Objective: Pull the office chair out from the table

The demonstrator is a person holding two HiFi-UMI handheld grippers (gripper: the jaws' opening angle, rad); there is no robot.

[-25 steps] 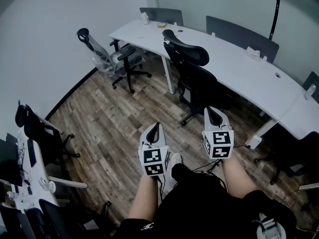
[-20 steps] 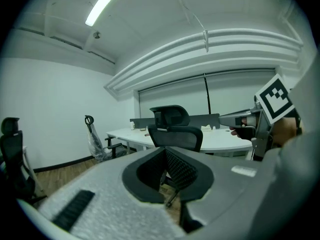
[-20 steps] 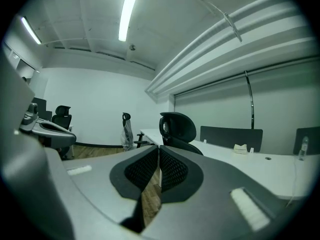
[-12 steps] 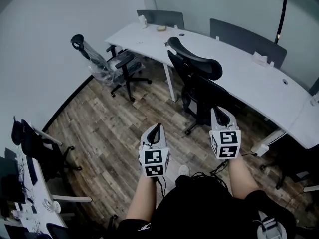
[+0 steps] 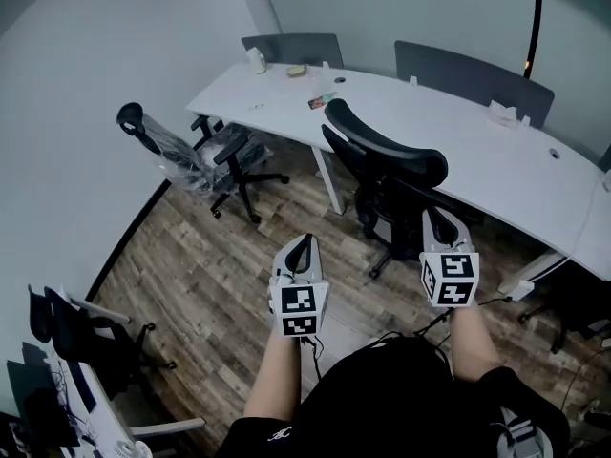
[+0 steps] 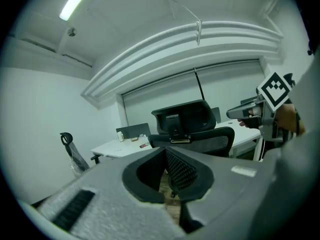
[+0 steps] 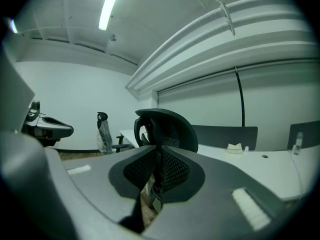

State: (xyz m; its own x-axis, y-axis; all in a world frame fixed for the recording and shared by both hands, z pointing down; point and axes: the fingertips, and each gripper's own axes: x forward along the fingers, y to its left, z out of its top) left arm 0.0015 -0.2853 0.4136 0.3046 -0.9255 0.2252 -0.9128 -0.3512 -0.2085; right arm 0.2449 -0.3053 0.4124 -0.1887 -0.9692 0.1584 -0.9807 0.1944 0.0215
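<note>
The black office chair (image 5: pixel 387 184) stands on the person's side of the white curved table (image 5: pixel 477 160), pushed in against its near edge about midway along it, with its back and headrest turned away from the table. Both grippers hang over the wooden floor (image 5: pixel 220 246) on that same side, further out from the table than the chair.

The left gripper (image 5: pixel 304 246) is well clear of the chair. Its fingers (image 6: pixel 182 169) are pressed together with nothing between them, and the chair rises beyond their tips.

The right gripper (image 5: pixel 442 222) is nearer, its tip just short of the chair's backrest and apart from it. Its fingers (image 7: pixel 175 169) have just been opening and stand a narrow crack apart. They hold nothing, and the chair is straight ahead past them.

A second chair (image 5: pixel 186 156), wrapped in plastic, sits off the table's left end.
</note>
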